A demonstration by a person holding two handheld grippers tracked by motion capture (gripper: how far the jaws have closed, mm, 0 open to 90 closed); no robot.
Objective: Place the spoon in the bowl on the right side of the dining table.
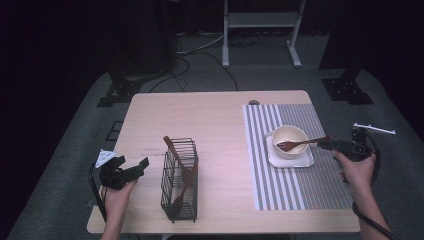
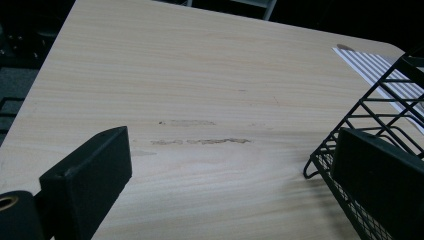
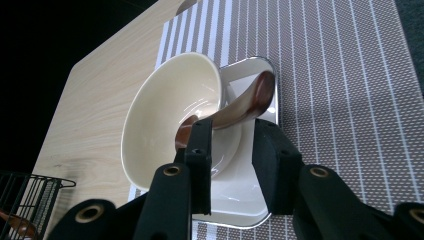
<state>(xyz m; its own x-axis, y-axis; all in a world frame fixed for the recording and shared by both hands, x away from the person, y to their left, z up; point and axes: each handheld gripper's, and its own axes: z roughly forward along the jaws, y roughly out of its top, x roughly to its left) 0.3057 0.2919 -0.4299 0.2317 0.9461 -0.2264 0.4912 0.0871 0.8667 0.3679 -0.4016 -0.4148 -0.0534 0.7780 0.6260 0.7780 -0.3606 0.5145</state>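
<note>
A cream bowl (image 1: 290,136) (image 3: 170,110) stands on a white square plate (image 1: 301,160) (image 3: 235,195) on the striped placemat (image 1: 300,192). A brown wooden spoon (image 1: 303,143) (image 3: 245,102) lies with its head in the bowl and its handle over the rim toward my right gripper (image 1: 325,145) (image 3: 232,131). The jaws stand slightly apart just under the handle's end, with nothing between them. My left gripper (image 1: 134,166) (image 2: 235,150) hovers wide open left of a black wire basket (image 1: 180,182) (image 2: 380,100) holding wooden utensils (image 1: 181,170).
The light wooden table (image 1: 210,115) has bare room in its middle and far left. A small dark disc (image 1: 254,102) lies at the back edge by the placemat. Dark stands and a white frame (image 1: 262,30) stand on the floor beyond.
</note>
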